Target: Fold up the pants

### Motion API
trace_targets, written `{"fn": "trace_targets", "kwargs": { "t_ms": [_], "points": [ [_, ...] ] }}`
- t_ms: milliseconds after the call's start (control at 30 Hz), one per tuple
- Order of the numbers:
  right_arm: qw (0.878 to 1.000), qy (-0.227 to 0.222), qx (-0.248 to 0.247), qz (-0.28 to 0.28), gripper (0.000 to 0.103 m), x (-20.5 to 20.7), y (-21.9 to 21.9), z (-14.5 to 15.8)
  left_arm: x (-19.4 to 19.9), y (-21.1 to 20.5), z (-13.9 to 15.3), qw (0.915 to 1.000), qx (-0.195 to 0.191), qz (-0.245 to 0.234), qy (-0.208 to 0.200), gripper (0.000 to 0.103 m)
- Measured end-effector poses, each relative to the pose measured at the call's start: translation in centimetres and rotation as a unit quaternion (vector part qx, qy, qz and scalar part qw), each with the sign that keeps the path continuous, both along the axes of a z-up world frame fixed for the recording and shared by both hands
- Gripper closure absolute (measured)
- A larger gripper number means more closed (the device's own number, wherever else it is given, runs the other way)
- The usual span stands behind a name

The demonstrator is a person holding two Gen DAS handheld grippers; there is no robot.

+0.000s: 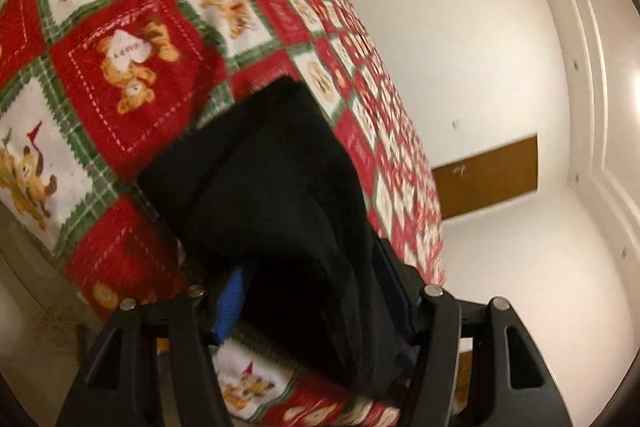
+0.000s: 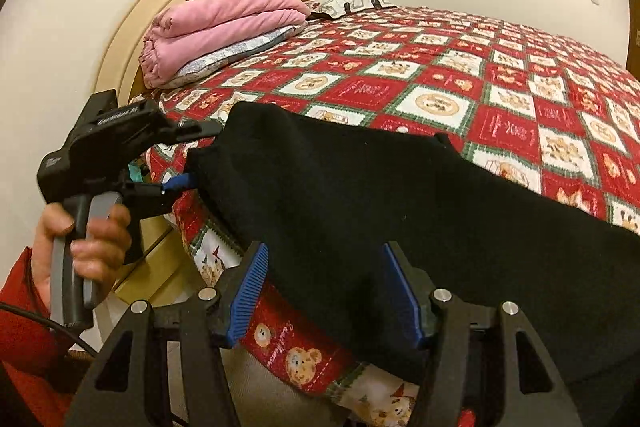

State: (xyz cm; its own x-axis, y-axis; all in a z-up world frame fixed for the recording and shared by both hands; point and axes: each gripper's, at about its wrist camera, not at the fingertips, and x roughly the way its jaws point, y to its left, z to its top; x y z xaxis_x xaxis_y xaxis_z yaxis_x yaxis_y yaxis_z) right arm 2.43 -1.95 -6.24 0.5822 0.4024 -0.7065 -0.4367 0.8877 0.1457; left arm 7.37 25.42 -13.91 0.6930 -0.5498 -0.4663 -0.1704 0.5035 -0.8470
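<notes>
Right now the black pants [image 2: 360, 211] lie draped across the near edge of the bed, over a red teddy-bear quilt [image 2: 500, 83]. Both grippers have cloth bunched between their blue pads. The right gripper [image 2: 334, 291] clasps the fabric at the bed's edge. The left gripper [image 1: 316, 291], gripped by a hand [image 2: 76, 243] in a red sleeve, pinches the pants' far end. Folded pink bedding [image 2: 216, 27] sits by the headboard [image 2: 132, 39].

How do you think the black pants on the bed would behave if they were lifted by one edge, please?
The black pants would probably flop: they drape limply over the edge of the quilt. Their knit-looking fabric seems thick, so likely somewhat heavy, not slippery. Between the right gripper fingers they sag, so folds may shift.
</notes>
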Motion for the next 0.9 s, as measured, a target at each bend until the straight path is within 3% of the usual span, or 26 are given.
{"fn": "trace_targets", "kwargs": {
  "t_ms": [67, 133, 400, 533, 633, 700, 800, 867, 900],
  "points": [
    [1.0, 0.004, 0.0, -0.004, 0.043, 0.1, -0.1, -0.2, 0.2, 0.3, 0.1, 0.9998, 0.011, 0.014, -0.007, 0.045],
    [1.0, 0.006, -0.002, -0.006, 0.043, 0.1, -0.2, -0.4, 0.0, 0.3, 0.6, 0.9992, 0.024, 0.017, -0.028, 0.069],
    [1.0, 0.012, 0.007, -0.013, 0.043, 0.7, -0.2, -0.5, 0.4, 0.4, 3.5, 0.9893, 0.13, -0.002, -0.066, 0.091],
    [1.0, 0.015, 0.018, -0.004, 0.043, 1.3, 0.6, -1.0, 0.2, 0.9, 5.0, 0.9731, 0.212, 0.002, -0.091, 0.091],
    [0.999, 0.038, 0.012, -0.006, 0.043, 2.1, 1.1, -2.9, 0.8, 0.5, 3.0, 0.9576, 0.282, -0.008, -0.059, 0.091],
    [1.0, 0.022, 0.0, -0.004, 0.041, 1.7, 1.4, -3.2, 0.9, 0.6, 1.4, 0.9556, 0.293, -0.009, -0.032, 0.088],
    [0.999, 0.006, -0.032, 0.01, 0.033, 1.1, 2.4, -3.3, -0.2, 0.8, 1.6, 0.955, 0.294, 0.0, -0.038, 0.083],
    [0.998, -0.004, -0.053, 0.02, 0.028, 0.8, 3.1, -3.5, -0.3, 1.0, 2.1, 0.9507, 0.309, 0.009, -0.025, 0.072],
    [0.998, -0.009, -0.063, 0.023, 0.027, 0.7, 3.3, -3.6, -0.6, 1.3, 2.6, 0.9446, 0.327, 0.026, -0.018, 0.064]
  ]
}}
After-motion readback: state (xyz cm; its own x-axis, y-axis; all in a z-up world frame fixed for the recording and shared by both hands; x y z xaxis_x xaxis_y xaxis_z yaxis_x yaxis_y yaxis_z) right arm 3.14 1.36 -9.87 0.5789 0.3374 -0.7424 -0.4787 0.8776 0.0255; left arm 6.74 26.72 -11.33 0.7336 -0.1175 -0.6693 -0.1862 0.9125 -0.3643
